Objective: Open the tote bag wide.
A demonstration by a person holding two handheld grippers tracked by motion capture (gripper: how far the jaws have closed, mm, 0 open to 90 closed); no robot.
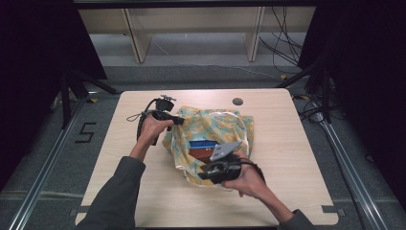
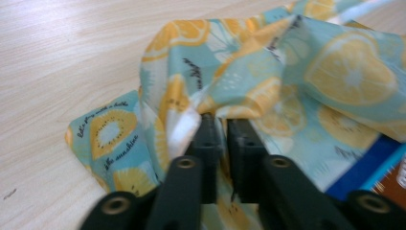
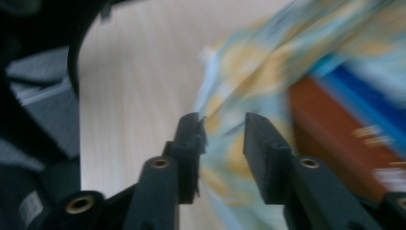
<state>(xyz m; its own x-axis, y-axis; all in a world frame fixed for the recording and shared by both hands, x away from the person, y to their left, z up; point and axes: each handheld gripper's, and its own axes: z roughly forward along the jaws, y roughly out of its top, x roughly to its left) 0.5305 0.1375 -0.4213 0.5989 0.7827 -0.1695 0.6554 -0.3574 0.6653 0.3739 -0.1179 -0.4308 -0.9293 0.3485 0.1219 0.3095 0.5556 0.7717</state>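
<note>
A lemon-print cloth point(image 1: 210, 132) lies crumpled near the middle of the light wooden table point(image 1: 287, 143), and the places below are given from it. A blue and brown box point(image 1: 203, 148) sits in its folds near the cloth's front half, partly wrapped. At the cloth's far left edge the left gripper point(image 2: 223, 125) has its jaws nearly together with a fold of the fabric pinched between the pads; a narrow slit still shows between them. At the cloth's near edge the right gripper point(image 3: 221, 125) stands with its jaws apart, the cloth's hem lying in the gap, though blur hides whether the pads touch it. A grey three-cornered plate point(image 1: 225, 151) on that gripper overhangs the box. Beyond the cloth's far side a round dark grommet point(image 1: 238, 101) is set in the tabletop.
</note>
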